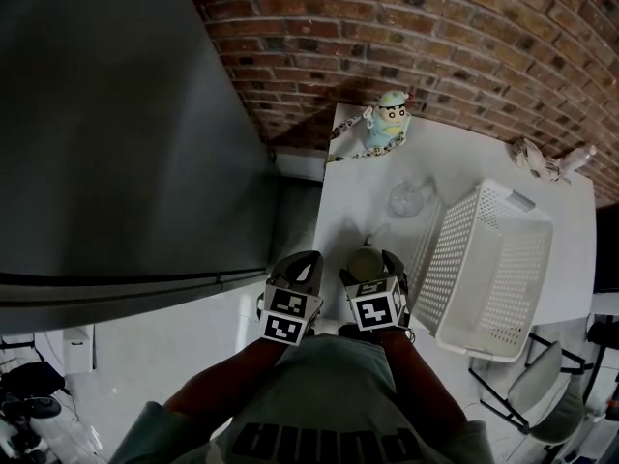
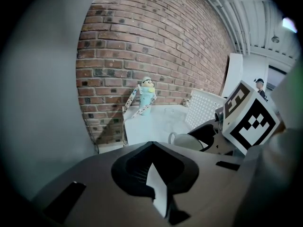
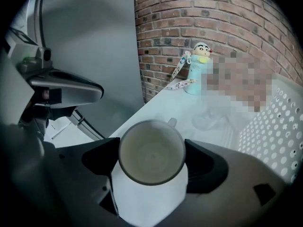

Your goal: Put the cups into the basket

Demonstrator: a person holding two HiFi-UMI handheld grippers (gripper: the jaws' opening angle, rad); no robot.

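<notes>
At the lower middle of the head view, my right gripper (image 1: 370, 259) has its jaws spread wide on either side of a pale mug (image 1: 365, 264). The mug stands upright on the white worktop (image 1: 464, 158), close to that worktop's lower edge. In the right gripper view the rim nearly fills the gap between the jaws, and I judge that the pads are not yet pressing on it. My left gripper (image 1: 300, 267) hangs just to the left, beyond the worktop's edge, with its jaws together on nothing.

2 cups remain outside the basket (image 1: 488, 278): this mug and a clear glass cup (image 1: 406, 199) further up the frame, just beside the basket's left wall.

I see 3 risks from here:
- If 1 jaw meets the mug first as they close, it could shove the mug toward the edge or tip it.
- The mug's handle points away from me, so a twist in the grip could catch it.
- A low swing to the right could knock the glass cup or strike the basket's wall.

The mug's base is hidden under its own rim. The glass cup is faint against the white surface. A small pale object (image 1: 542, 160) at the upper right is too small to identify.
</notes>
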